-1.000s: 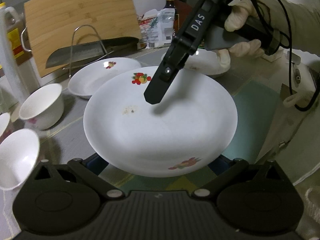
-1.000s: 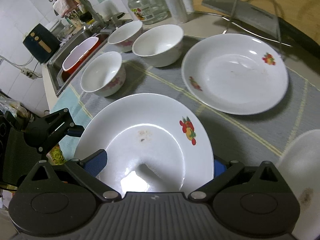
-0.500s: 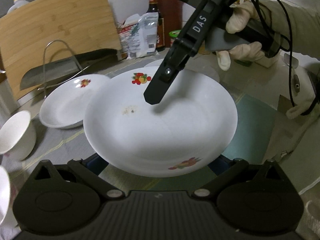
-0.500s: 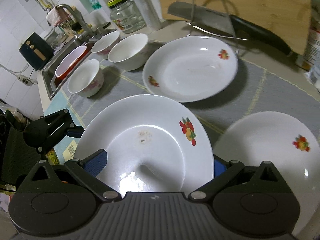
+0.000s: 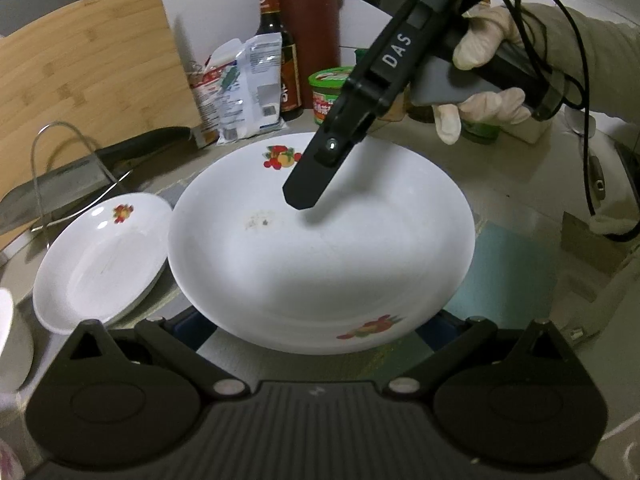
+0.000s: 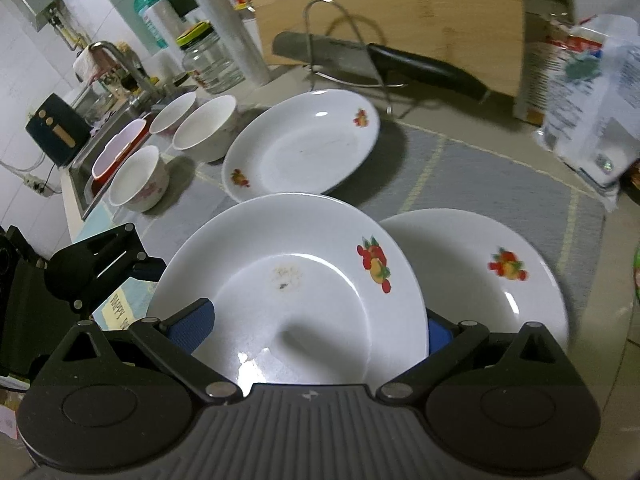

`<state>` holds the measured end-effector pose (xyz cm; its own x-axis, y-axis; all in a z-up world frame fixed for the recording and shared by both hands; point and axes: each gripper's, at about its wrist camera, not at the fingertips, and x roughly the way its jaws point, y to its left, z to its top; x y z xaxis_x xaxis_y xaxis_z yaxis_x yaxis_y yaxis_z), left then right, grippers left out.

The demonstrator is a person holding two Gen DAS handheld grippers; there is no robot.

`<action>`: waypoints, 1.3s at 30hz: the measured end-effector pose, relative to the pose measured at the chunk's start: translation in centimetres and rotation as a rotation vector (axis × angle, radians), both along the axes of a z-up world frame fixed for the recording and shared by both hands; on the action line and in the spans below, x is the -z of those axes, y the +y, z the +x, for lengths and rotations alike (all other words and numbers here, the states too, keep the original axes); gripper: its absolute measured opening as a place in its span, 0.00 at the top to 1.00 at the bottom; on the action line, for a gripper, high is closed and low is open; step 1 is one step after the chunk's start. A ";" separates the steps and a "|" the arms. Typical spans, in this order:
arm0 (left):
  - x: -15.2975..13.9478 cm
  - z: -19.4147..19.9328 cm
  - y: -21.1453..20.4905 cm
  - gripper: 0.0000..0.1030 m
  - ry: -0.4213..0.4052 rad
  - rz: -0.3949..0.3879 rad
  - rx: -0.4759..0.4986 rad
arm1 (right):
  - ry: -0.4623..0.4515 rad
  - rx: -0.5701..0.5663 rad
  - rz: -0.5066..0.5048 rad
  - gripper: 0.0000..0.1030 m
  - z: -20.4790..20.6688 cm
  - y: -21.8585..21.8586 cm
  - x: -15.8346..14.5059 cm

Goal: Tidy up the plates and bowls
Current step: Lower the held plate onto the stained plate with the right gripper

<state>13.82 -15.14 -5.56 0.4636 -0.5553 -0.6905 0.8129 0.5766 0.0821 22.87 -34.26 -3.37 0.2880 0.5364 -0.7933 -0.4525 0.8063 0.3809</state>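
Glazed white ceramic formed the held plate [image 6: 288, 280], a shallow dish with fruit decals and a small brown smear near its centre; it was suspended above the counter, overlapping a second fruit-print plate [image 6: 476, 280] lying on the grey mat [image 6: 500, 176]. The right gripper [image 6: 316, 324] was clamped on the near rim, one blue pad [image 6: 192, 324] above the surface and the other below; the left gripper [image 5: 320, 332] straddled the opposite rim, but whether it was actually pinching could not be determined from these views. A third plate [image 6: 304, 148] rested further back, with three bowls [image 6: 140, 178] grouped near the sink [image 6: 86, 184].

Handling judgement: the plate was rigid, moderately heavy and brittle; the glaze appeared slick, so a rim grip could slip under tilt. The recommended hold was at the raised rim, pads seated fully over the edge, plate kept level; lowering onto the plate beneath should be gentle to avoid chipping.
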 end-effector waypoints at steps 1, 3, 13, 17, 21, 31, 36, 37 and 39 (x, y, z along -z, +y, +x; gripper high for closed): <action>0.0 0.1 -0.3 0.01 0.001 0.002 0.002 | -0.001 0.006 0.001 0.00 0.1 -0.4 0.1; 0.1 0.4 -0.9 0.01 0.003 0.005 0.008 | 0.001 0.015 0.003 0.00 0.3 -1.1 0.2; 1.1 1.6 -3.5 0.01 0.013 0.017 0.017 | 0.000 0.043 -0.009 0.00 1.1 -3.3 1.1; 1.4 2.0 -4.3 0.01 0.024 0.009 0.013 | 0.004 0.056 -0.012 0.00 1.5 -4.0 1.5; 1.7 2.2 -4.7 0.01 0.030 0.015 0.012 | 0.008 0.066 -0.017 0.00 1.8 -4.3 1.8; 1.8 2.8 -5.3 0.01 0.051 0.026 0.008 | 0.016 0.072 -0.046 0.00 2.5 -4.6 3.0; 1.8 3.3 -5.6 0.01 0.076 0.040 0.001 | 0.009 0.075 -0.060 0.00 2.8 -4.5 3.2; 1.8 3.4 -5.6 0.01 0.080 0.040 -0.001 | 0.008 0.075 -0.064 0.00 2.9 -4.4 3.2; 1.8 3.7 -5.7 0.01 0.090 0.042 -0.001 | 0.013 0.078 -0.067 0.00 3.1 -4.4 3.3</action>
